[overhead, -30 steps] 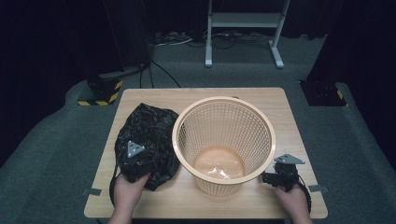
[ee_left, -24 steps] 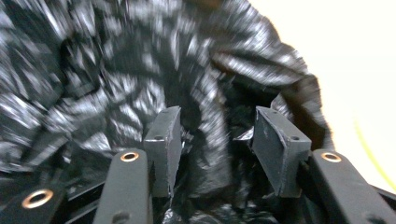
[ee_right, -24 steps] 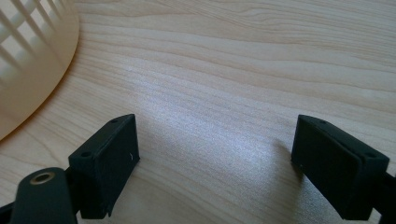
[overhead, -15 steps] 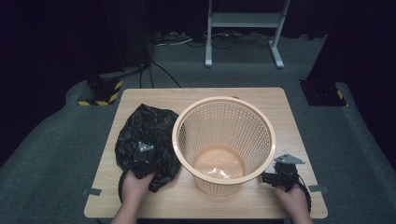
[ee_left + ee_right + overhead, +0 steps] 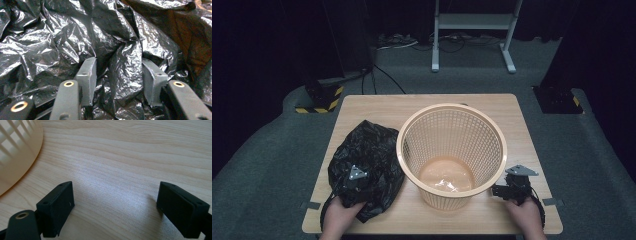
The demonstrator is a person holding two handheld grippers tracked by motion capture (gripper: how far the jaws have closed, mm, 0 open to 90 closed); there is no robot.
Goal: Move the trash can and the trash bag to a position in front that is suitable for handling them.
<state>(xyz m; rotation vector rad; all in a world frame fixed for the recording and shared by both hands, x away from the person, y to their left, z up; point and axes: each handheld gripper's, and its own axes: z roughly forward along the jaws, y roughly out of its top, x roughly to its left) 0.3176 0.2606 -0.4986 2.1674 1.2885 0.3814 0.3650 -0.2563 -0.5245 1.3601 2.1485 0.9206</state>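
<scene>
Your left gripper (image 5: 117, 75) sits pressed into the crumpled black bag (image 5: 367, 165) left of the basket (image 5: 452, 152), jaws half-open astride a fold, not pinching. Your right gripper (image 5: 116, 207) gapes wide, empty. Something clear lies in the basket.

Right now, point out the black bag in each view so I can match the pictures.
High view: the black bag lies crumpled on the table's left part, beside the basket.
Left gripper view: the bag's creased plastic spreads across the picture, with a fold between the left gripper's jaws.
Right gripper view: the bag is not in it.
Shared landmark: the basket, seen again at the upper left.
</scene>
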